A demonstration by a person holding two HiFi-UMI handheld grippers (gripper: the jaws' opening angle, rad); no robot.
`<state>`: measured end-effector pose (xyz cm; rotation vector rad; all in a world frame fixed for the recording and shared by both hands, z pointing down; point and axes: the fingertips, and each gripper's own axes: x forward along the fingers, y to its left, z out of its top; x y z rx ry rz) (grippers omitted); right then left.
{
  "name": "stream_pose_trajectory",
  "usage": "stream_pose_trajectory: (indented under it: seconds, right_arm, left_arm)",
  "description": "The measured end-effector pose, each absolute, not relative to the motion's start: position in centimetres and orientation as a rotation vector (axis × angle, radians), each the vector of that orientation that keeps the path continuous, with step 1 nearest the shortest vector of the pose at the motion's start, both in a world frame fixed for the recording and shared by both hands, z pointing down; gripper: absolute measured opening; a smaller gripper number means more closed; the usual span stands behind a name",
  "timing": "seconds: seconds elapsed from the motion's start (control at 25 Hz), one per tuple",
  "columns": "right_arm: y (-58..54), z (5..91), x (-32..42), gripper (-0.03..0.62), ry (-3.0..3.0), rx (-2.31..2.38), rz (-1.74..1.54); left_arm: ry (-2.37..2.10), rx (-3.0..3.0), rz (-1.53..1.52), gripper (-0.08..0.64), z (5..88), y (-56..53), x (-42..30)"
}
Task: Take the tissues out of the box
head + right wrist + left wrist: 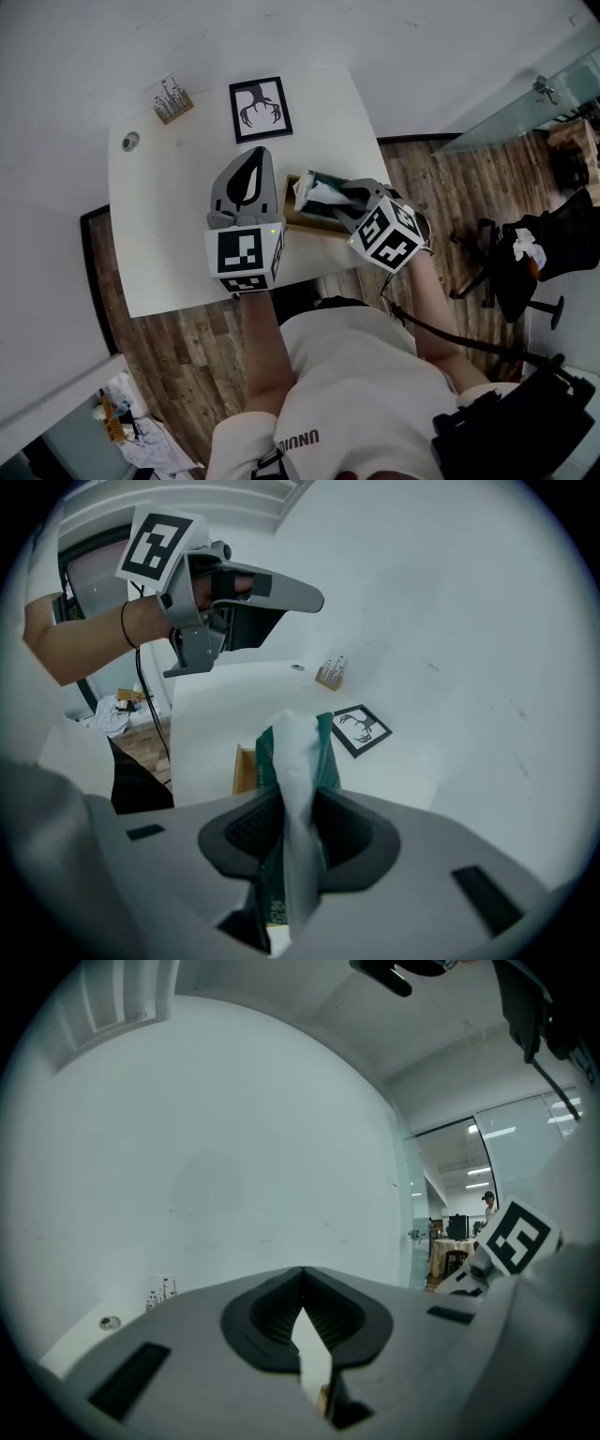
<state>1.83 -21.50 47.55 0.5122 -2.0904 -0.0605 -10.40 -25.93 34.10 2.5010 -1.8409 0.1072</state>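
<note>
a white table (169, 234) is seen from above, and a shallow wooden box (302, 223) is set near its right edge. a green pack (324, 175) is held in the box, and a white tissue (319, 194) is drawn up out of the pack's top. the tissue is pinched by the right gripper (339, 195), which is tilted down over the box from the right. in the right gripper view the tissue is seen running straight up between the two dark pads, which are closed on it. green film of the pack is seen against the tissue between the same jaws, but whether it is gripped too cannot be told. the lower end of the tissue is hidden in the pack. the left gripper (255, 161) is held level above the table, just left of the box and apart from it. in the left gripper view its jaws are seen pressed together at the tips, and nothing is held between them. a framed picture (260, 109) is laid flat on the table beyond the box. a black chair (525, 253) is placed on the wooden floor, well to the right of the table.
</note>
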Motion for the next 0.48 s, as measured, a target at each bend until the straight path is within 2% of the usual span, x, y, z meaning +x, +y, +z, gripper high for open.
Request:
stream_pose_trajectory:
  seconds: [0.48]
  right_arm:
    - [-23.3, 45.2, 2.7, 0.12, -2.127, 0.664, -0.109]
  left_arm:
    - [-1.837, 2.518, 0.117, 0.012, 34.0, -26.0, -10.1]
